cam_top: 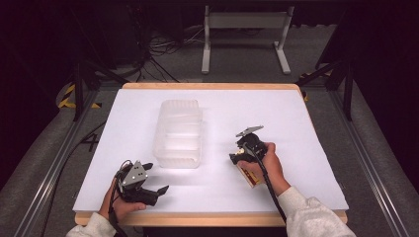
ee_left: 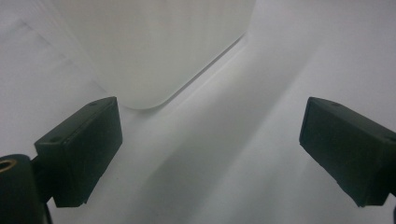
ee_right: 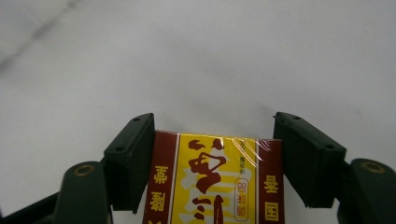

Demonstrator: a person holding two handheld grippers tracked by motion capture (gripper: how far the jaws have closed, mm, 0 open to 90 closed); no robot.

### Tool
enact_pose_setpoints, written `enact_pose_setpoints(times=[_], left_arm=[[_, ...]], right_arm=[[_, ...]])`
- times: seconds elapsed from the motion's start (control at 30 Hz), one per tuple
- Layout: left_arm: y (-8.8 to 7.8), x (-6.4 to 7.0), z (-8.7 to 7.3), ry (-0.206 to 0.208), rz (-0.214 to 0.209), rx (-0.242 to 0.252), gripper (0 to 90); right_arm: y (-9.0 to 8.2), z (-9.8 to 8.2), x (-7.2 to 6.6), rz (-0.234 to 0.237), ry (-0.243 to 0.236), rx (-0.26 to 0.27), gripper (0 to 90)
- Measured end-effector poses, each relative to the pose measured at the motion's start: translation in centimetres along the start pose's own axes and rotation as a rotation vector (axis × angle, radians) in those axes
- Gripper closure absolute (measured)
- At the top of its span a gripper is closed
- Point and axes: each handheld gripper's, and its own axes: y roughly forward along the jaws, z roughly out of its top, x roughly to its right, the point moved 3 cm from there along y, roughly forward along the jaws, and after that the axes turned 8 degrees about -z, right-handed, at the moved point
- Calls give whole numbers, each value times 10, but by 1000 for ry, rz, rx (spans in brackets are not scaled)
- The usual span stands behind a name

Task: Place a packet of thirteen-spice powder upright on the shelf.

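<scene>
A red and yellow wrapped packet [ee_right: 210,186] with printed characters sits between the two black jaws of my right gripper [ee_right: 214,149], and the pads press on both its sides. From above, the same packet [cam_top: 249,177] sticks out under the right hand, low over the white table, with the right gripper [cam_top: 237,158] right of the container. My left gripper [cam_top: 154,178] rests near the table's front left edge, jaws wide apart and nothing between them. In the left gripper view, the left gripper [ee_left: 212,140] points at a corner of the clear plastic container [ee_left: 154,42].
The clear rectangular plastic container [cam_top: 179,133] stands left of centre on the white table top [cam_top: 257,108]. A wooden rim borders the table. Beyond the far edge are a grey stand, cables and dark floor.
</scene>
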Motion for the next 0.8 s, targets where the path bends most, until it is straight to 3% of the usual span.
enact_pose_setpoints(times=[0.17,0.53,0.8], left_arm=[[0,-1,-1,-3,-5,1,65],[0,0,0,0,3,5,62],[1,0,2,0,2,18,62]], right_arm=[[-5,2,-3,-1,-21,20,326],[-61,16,3,21,38,251,331],[-84,26,7,53,79,372,332]])
